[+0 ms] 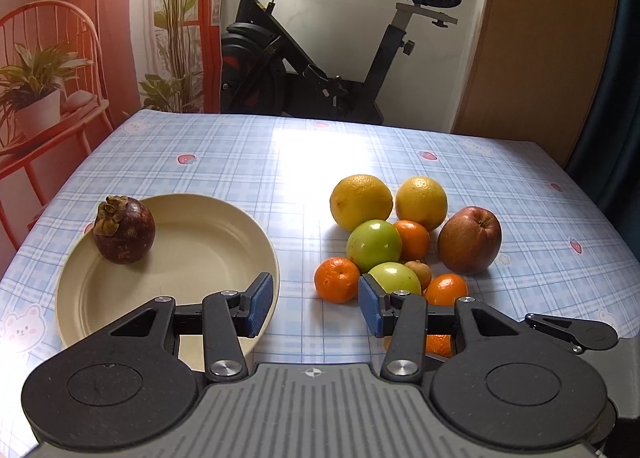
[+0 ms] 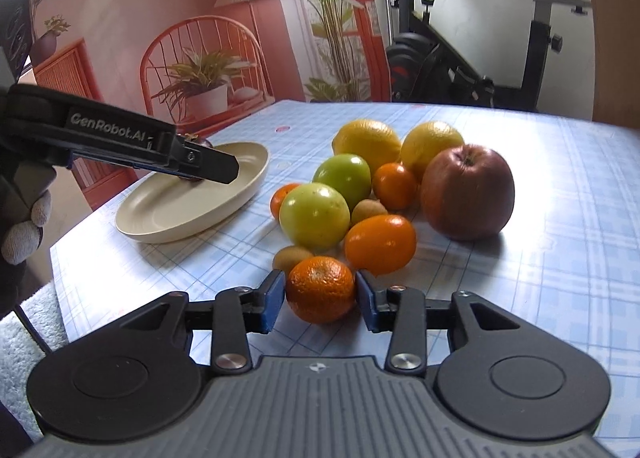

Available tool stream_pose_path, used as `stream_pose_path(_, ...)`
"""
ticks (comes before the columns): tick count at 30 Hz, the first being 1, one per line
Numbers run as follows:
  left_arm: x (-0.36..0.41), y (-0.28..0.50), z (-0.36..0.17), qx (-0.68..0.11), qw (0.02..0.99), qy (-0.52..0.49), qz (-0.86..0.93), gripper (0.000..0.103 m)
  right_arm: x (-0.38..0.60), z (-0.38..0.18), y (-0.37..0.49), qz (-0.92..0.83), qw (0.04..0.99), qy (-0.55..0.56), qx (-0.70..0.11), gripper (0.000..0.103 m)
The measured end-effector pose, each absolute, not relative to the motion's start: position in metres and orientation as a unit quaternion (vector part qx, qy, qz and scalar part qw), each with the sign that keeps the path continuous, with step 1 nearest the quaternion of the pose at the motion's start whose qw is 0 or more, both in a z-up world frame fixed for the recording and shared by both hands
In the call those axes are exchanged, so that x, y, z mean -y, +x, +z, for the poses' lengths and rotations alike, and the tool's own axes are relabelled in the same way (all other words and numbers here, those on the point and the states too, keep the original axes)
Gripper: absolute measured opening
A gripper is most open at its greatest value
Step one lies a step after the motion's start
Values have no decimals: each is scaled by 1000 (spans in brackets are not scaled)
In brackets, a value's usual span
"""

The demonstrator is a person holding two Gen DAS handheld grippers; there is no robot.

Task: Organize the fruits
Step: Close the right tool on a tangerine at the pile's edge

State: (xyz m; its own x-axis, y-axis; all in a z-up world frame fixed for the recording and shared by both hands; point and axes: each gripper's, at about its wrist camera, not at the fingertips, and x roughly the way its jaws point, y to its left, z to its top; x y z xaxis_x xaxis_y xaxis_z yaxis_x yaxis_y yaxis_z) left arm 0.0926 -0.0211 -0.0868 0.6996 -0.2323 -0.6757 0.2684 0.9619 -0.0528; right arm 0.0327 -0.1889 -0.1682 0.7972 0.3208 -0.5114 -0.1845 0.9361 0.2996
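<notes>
- The nearest mandarin (image 2: 321,289) sits on the checked tablecloth (image 2: 540,258) at the front edge of the fruit heap, squarely between the blue pads of the right gripper (image 2: 321,296), which touch its sides and pinch it.
- Just behind it lie an oval orange fruit (image 2: 380,244), two green apples (image 2: 314,215) (image 2: 344,174), small brown fruits (image 2: 368,211), two more mandarins (image 2: 394,185) (image 2: 283,198), two lemons (image 2: 368,140) (image 2: 430,142) and a large red apple (image 2: 467,191), all bunched close together.
- To the left of the heap stands a cream plate (image 1: 224,266) with a dark mangosteen (image 1: 125,230) resting on its far left part.
- The left gripper (image 1: 316,304) hangs above the cloth between the plate and the heap, its jaws spread with nothing between them.
- In the right wrist view a gloved hand (image 2: 24,226) grips that tool at the left edge.
- Beyond the table are an exercise bike (image 1: 320,58) and a pink printed backdrop (image 1: 80,38).
</notes>
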Motion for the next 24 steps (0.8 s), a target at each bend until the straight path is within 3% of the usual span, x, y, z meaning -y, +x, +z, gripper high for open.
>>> stream_pose_path(16, 23, 101, -98, -376, 913, 47, -150, 48, 201, -161, 19, 96, 953, 147, -248, 40)
stream_pose_path(24, 20, 137, -101, -387, 904, 39, -179, 35, 237, -164, 13, 30, 950, 210, -231, 40)
